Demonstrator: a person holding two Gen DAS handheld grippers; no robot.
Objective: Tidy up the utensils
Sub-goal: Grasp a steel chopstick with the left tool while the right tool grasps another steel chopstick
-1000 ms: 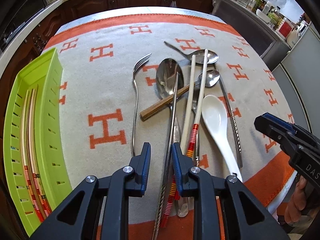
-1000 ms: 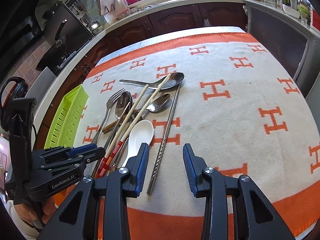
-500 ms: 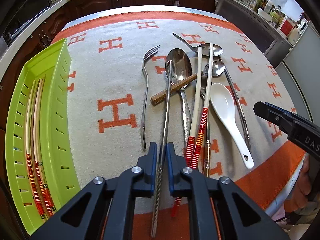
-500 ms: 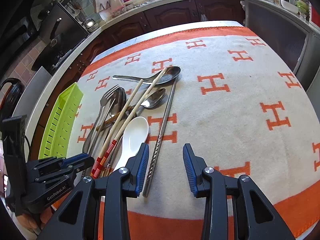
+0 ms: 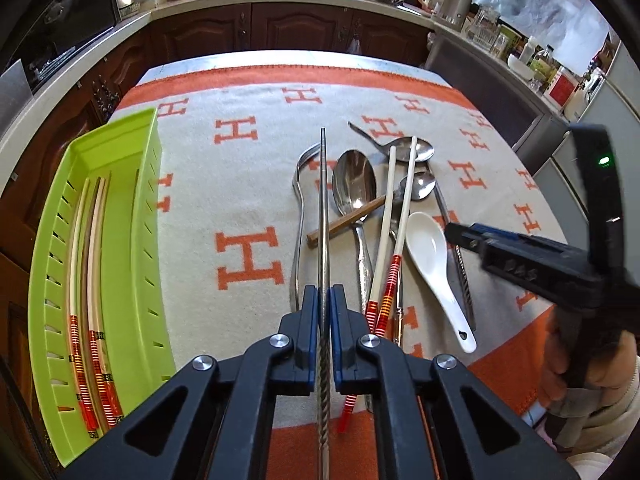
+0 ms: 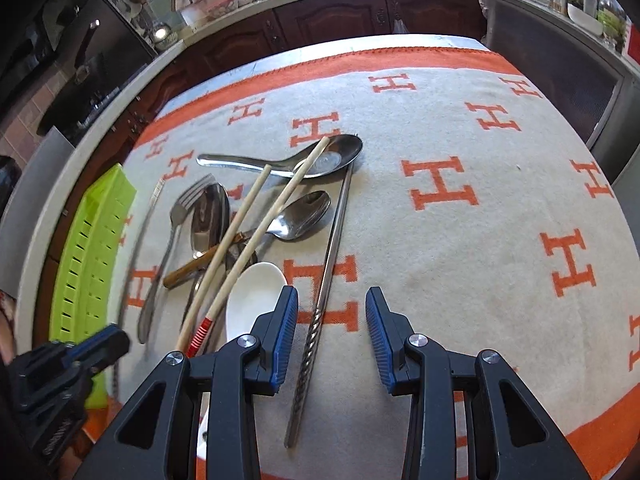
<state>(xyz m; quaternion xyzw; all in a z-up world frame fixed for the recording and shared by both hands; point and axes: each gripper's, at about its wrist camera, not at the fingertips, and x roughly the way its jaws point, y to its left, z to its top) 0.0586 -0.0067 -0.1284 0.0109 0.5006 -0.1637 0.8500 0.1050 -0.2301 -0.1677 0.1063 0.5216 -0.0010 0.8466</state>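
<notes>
L hand-held gripper (image 5: 325, 300): clenched on a metal chopstick (image 5: 323, 216), pads pinching its twisted end; shaft is pointing away over the blanket, tip reaching past the fork's head.
R hand-held gripper (image 6: 332, 320): jaws standing apart, nothing pinched; hovering w/ a 2nd metal chopstick (image 6: 334, 256) lying on the cloth between the pads, closer to the L pad.
Green tray (image 5: 132, 248): sitting at the L edge of the worktop, holding 2 pale chopsticks w/ red-striped ends (image 5: 90, 264) lengthwise.
Utensil pile: lying mid-blanket – fork (image 5: 298, 224), large steel spoon (image 5: 356, 188), 2 smaller steel spoons (image 5: 420, 184), brown wooden stick (image 5: 346, 220) crossing under, pair of white chopsticks w/ red bands (image 5: 394, 216) resting across the spoons.
White ceramic spoon (image 5: 434, 256): lying on the R side of the pile, handle toward the near edge.
Blanket (image 6: 460, 240): cream w/ orange H pattern + orange border, covering the worktop.
</notes>
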